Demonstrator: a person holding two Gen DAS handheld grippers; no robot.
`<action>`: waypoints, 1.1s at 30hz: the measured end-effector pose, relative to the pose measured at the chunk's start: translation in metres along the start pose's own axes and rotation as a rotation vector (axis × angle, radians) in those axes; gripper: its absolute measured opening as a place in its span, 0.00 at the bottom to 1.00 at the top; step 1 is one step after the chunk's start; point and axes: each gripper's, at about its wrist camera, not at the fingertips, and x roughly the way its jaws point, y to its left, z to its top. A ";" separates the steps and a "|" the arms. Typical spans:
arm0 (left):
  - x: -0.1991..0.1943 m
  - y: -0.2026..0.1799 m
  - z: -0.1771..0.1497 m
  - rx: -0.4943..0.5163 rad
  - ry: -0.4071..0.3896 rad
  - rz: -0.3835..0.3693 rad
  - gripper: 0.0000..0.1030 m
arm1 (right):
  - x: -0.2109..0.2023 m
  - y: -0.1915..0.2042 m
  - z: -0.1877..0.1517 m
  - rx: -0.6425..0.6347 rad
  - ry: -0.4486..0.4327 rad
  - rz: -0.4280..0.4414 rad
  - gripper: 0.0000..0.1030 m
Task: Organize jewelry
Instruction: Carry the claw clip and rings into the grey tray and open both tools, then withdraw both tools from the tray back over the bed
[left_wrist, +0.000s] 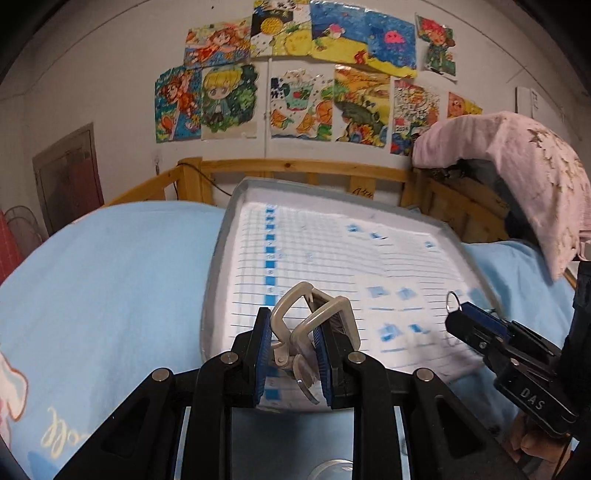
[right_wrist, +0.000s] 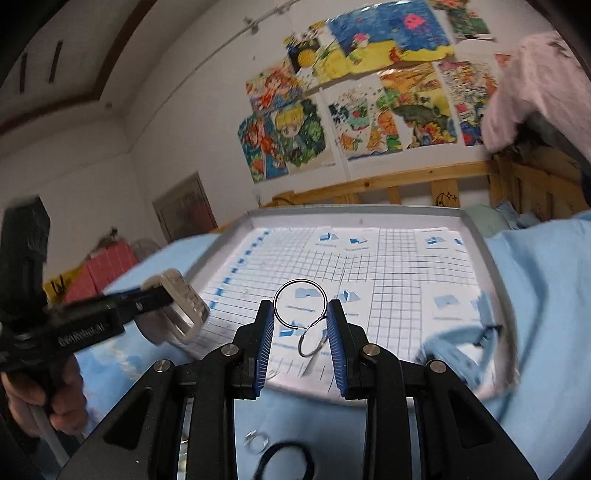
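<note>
My left gripper (left_wrist: 291, 334) is shut on a beige claw hair clip (left_wrist: 314, 314) and holds it over the near edge of the grey tray (left_wrist: 221, 236). My right gripper (right_wrist: 300, 325) is shut on a thin metal ring (right_wrist: 300, 303) that has a smaller ring (right_wrist: 313, 341) hanging from it, above the tray (right_wrist: 255, 216). The right gripper shows at the right of the left wrist view (left_wrist: 469, 325). The left gripper with the clip shows at the left of the right wrist view (right_wrist: 162, 295). A small silver ring (right_wrist: 256, 441) and a black hair tie (right_wrist: 284, 463) lie below the right gripper.
The tray is lined with a blue and white grid paper (left_wrist: 332, 258) and rests on a light blue bedsheet (left_wrist: 110, 266). A wooden bed rail (left_wrist: 295, 168) runs behind it. A pink cloth (left_wrist: 517, 166) hangs at the right. A light blue item with black trim (right_wrist: 461, 343) lies at the tray's right.
</note>
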 end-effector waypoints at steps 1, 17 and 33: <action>0.006 0.005 -0.002 -0.005 0.003 0.005 0.21 | 0.007 0.000 -0.001 0.001 0.012 0.002 0.25; 0.002 0.010 -0.011 -0.016 -0.016 -0.083 0.79 | 0.032 0.008 -0.024 -0.046 0.057 -0.030 0.26; -0.096 0.021 -0.036 -0.224 -0.173 -0.080 1.00 | -0.072 0.016 -0.018 -0.063 -0.100 -0.080 0.73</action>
